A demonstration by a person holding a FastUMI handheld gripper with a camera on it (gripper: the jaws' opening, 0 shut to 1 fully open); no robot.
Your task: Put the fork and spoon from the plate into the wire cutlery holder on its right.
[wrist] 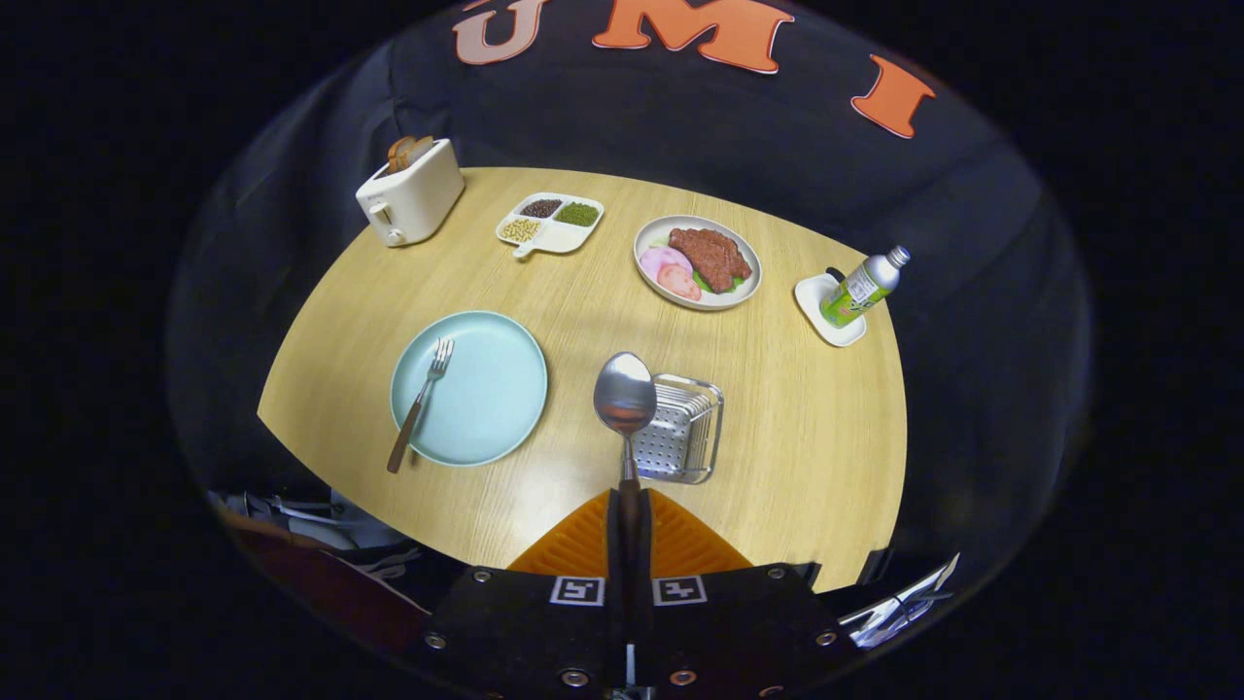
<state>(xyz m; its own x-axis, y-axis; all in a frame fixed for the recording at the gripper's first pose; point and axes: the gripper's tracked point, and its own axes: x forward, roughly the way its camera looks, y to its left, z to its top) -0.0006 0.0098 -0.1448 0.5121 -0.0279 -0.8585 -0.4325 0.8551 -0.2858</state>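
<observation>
The gripper [628,530] has its two orange ribbed fingers [573,544] pressed together on the dark handle of a polished metal spoon [625,397], whose bowl stands up just ahead of them. Just beyond and to the right of the bowl sits the wire cutlery holder [688,430], a small silver mesh basket, on the round pale wooden table [807,428]. Bare wood lies around the holder, towards the table's near edge. To the left, apart from the holder, rests the round pale blue plate [486,399]; a metal fork with a brown handle [420,399] lies across its left rim, the handle end overhanging onto the table.
</observation>
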